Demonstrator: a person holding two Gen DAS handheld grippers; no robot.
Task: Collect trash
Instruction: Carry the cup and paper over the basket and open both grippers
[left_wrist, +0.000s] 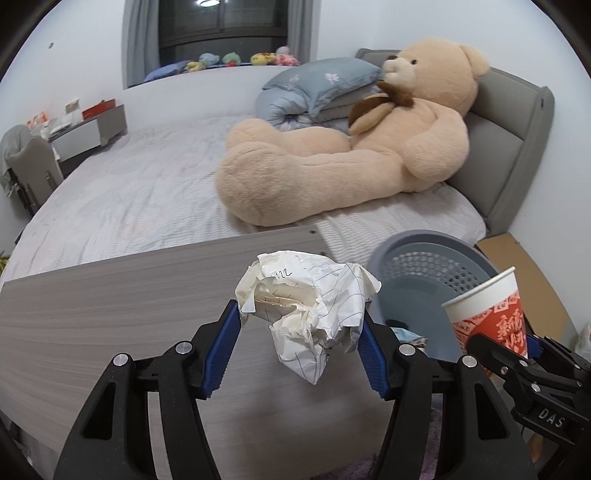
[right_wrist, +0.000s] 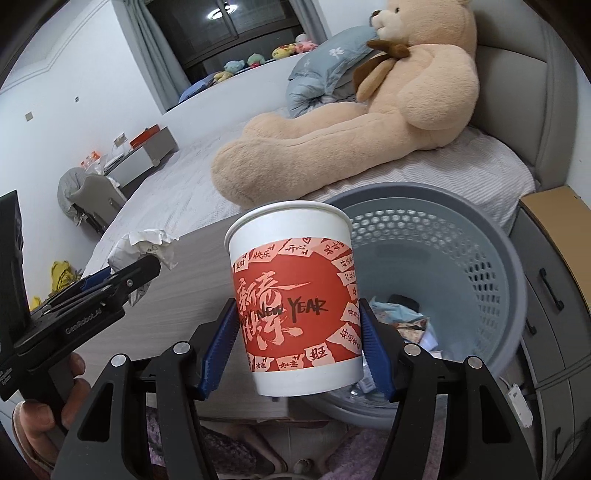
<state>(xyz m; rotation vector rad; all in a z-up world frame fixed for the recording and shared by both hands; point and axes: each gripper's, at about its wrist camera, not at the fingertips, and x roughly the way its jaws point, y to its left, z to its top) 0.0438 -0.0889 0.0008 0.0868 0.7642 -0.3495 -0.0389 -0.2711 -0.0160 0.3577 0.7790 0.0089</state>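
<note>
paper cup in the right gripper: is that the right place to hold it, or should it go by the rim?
Keep the mid-wall hold. The right gripper clamps the paper cup on opposite sides of the printed band, coming in level from the side. The cup stands upright, its walls taper downward, and the open rim looks thin and likely to crush. The basket sits just behind.

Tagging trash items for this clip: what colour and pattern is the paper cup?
White paper cup with a red band of Chinese characters and "NEW YEAR"; clearest in the right wrist view.

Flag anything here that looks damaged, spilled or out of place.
Nothing stands out. The crumpled paper in the left gripper and the paper cup, upright in the right gripper, are trash beside the gray basket.
</note>
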